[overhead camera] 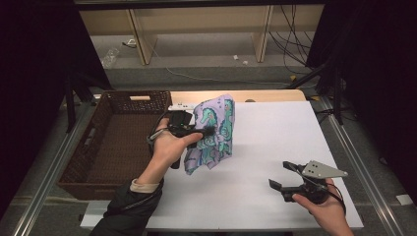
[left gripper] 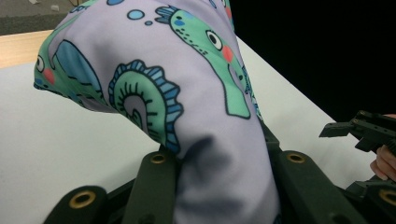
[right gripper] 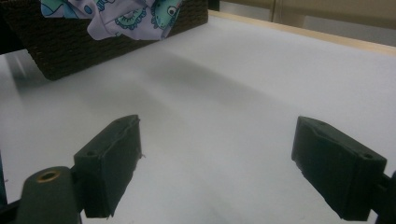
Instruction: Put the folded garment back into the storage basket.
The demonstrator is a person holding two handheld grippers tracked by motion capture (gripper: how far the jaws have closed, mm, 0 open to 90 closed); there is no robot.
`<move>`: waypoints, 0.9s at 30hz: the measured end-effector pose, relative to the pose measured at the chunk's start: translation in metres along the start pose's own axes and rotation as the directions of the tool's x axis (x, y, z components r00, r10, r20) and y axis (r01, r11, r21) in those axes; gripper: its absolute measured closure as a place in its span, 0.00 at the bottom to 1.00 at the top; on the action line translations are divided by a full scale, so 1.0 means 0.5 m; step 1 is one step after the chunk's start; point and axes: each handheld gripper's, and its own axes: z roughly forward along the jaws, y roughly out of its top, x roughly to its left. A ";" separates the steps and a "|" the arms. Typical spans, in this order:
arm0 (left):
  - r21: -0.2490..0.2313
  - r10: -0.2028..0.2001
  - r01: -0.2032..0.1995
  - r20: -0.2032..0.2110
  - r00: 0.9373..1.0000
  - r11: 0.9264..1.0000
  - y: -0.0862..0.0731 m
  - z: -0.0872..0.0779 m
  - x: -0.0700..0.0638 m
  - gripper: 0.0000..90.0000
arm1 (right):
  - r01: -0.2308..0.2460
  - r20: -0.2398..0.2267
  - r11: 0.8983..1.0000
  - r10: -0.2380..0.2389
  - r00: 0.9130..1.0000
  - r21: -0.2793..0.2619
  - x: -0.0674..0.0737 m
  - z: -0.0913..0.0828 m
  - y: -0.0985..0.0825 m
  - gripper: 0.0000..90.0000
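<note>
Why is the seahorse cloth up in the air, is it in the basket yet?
Not yet. The lilac seahorse-print cloth hangs bunched from the left tool, shut on it, beside the brown wicker basket, above the white table.

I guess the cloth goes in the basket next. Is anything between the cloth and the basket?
Nothing visible stands in the way. The left gripper holds the cloth off the table, just beside the basket, whose open top looks empty. The right gripper sits open, far off.

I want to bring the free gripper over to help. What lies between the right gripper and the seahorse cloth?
Only bare white table separates the open right gripper from the seahorse cloth; the high view shows it.
</note>
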 end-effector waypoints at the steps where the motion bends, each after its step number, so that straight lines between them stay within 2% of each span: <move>1: 0.001 -0.001 0.001 -0.001 1.000 1.000 0.000 0.000 0.001 0.76 | 0.000 0.001 1.000 0.000 1.000 0.001 0.000 0.000 0.000 0.19; 11: -0.016 -0.010 0.010 -0.008 1.000 1.000 0.007 -0.016 0.007 0.76 | -0.003 0.001 1.000 0.003 1.000 0.003 0.000 -0.001 0.000 0.19; 20: -0.017 -0.004 0.003 -0.021 1.000 1.000 0.013 -0.030 0.009 0.76 | -0.001 0.001 1.000 0.001 1.000 0.003 0.000 -0.001 0.000 0.19; 24: -0.030 -0.003 0.003 -0.013 1.000 1.000 0.017 -0.039 0.007 0.76 | -0.001 0.000 1.000 0.001 1.000 0.003 0.000 0.000 0.000 0.19; 27: -0.031 0.005 -0.005 -0.026 1.000 0.999 0.019 -0.045 0.010 0.76 | 0.000 -0.001 1.000 0.000 1.000 0.003 0.000 0.000 0.000 0.19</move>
